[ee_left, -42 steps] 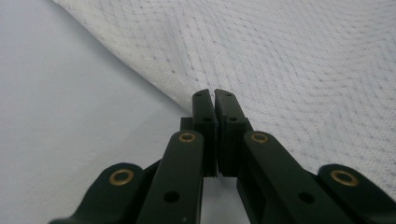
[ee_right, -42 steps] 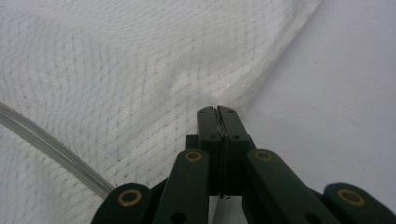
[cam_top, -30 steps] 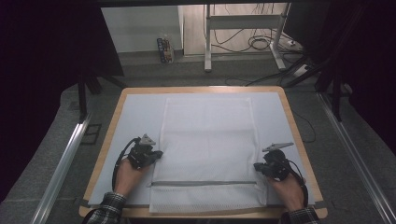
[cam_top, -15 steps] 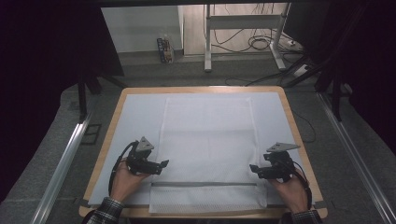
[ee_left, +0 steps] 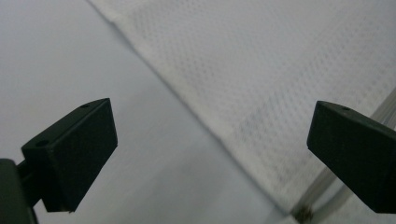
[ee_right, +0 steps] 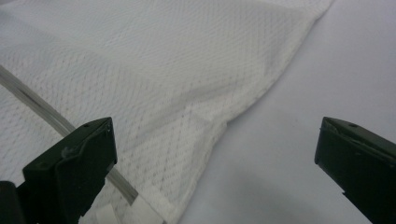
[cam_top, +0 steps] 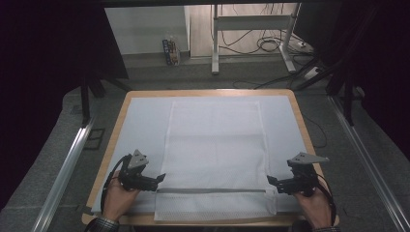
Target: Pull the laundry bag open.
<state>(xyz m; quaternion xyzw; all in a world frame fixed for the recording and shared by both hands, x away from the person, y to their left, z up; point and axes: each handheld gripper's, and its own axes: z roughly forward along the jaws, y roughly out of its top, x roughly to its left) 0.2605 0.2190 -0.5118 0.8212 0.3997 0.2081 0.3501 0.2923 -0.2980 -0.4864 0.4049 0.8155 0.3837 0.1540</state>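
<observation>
Left gripper (cam_top: 161, 179): black body, grey three-cornered plate on top, black cable looping from its rear. Right gripper (cam_top: 270, 181): same build, black body, grey three-cornered plate, black cable trailing behind the hand. Jaws in both gripper views: matte black blocks with angled faces and a finely textured surface; small round holes near the upper edges. Left hand (cam_top: 116, 197) and right hand (cam_top: 316, 208): dark patterned cuffs at the wrists.

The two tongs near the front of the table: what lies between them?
A white mesh bag with a grey zip spans the stretch between the left tongs and right tongs, seen from the high view.
</observation>
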